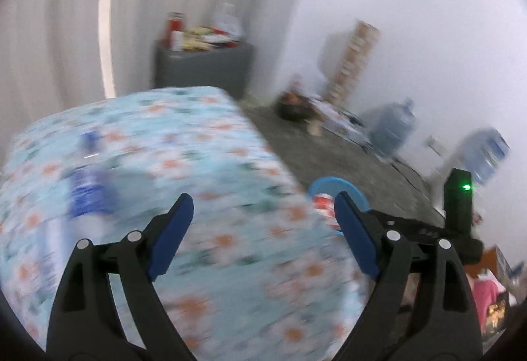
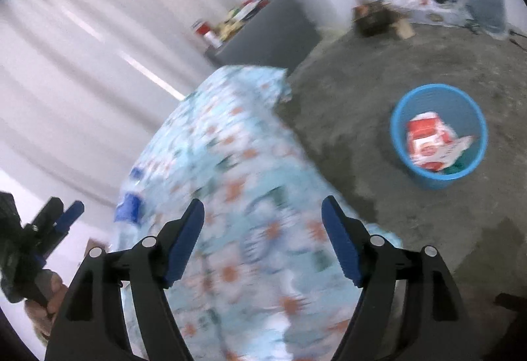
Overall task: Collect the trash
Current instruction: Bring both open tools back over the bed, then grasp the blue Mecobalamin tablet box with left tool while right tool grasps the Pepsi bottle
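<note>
— Trash first: blue-labelled plastic bottle (image 1: 86,186) lying on the flowered tablecloth (image 1: 204,143), blurred, long axis running roughly away from the camera in the left wrist view.

— Which side of the jaws?

— Ahead and to the left of the left gripper (image 1: 263,222); in the right wrist view, seen again (image 2: 130,209) at the table's far left edge, left of the right gripper (image 2: 263,226). Nearer the left hand, by the look of it.

— Jaws?

— Both pairs spread wide, nothing between them, only cloth beneath. No contact with the bottle.

— And the destination?

— Blue bin (image 2: 439,176) on the grey floor (image 2: 378,64), right of the table, red-and-white packaging (image 2: 428,140) already inside. Well apart from the bottle, across the table's width.

— Next move, then?

— Probably a swing left with the left gripper, fingers set across the bottle's short side. Too blurred to judge cap end with certainty.
</note>
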Motion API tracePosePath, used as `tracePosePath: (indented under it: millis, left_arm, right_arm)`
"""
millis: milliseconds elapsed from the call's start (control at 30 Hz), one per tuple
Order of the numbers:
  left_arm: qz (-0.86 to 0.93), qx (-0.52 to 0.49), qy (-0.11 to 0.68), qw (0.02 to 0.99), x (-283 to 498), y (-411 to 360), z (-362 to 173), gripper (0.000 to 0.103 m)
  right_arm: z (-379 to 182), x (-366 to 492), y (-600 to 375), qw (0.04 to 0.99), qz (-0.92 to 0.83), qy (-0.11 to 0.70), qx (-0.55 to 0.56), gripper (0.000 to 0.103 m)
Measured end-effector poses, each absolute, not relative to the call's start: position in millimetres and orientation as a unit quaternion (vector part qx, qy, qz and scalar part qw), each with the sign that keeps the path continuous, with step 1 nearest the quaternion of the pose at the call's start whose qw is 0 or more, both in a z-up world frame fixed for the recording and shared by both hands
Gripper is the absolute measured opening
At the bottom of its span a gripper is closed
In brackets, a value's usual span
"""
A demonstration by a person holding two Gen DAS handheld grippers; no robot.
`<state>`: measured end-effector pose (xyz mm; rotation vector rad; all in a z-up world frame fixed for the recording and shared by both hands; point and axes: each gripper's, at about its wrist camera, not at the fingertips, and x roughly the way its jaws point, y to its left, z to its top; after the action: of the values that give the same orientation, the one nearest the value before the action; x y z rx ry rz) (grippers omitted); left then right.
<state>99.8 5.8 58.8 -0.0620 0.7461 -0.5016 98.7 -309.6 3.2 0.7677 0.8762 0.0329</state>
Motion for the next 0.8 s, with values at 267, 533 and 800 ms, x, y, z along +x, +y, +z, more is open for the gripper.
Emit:
tracePosePath:
  millis: [267,533,800]
  left_arm:
    - [-0.075,-0.059,0.354,0.930,71.3,147.2,43.3,0.083]
    - [-0.018,-0.114,0.375,0.920,68.8,220.1,8.8,0.083]
    - [-0.028,-0.134,0.389,0.911,75.9,237.9,-14.7,0.083]
  right_arm:
    - [10.0,143.0,-222.6,0.811,0.132,0.456,0.341,0.072]
    - [9.9,183.5,-138.4,0.763,0.227,0.497,0.344,0.072]
    - [6.4,211.3,-81.4,0.748,0.251,0.521,0.326,0.072]
